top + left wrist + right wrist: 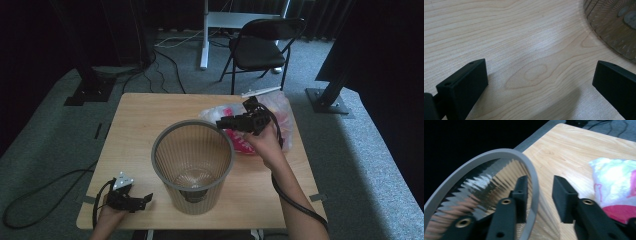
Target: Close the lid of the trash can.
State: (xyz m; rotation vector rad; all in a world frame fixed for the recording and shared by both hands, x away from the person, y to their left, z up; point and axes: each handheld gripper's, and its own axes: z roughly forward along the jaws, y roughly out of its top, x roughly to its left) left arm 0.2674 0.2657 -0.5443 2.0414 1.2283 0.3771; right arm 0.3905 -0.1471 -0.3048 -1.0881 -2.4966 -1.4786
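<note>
Your right gripper straddles the rim of the bin at mid-table, jaws apart, one inside and one outside, likely to grip it. Your left gripper rests parted and empty on the table. The plastic bag lies behind.

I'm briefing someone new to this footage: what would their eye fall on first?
First, the ribbed see-through wastebasket with its grey rim, standing upright mid-table. The right tongs straddle that rim, one jaw inside and one outside, not yet closed. Just beyond lies a crumpled plastic bag with pink inside, while the left tongs rest open near the table's front left corner.
</note>
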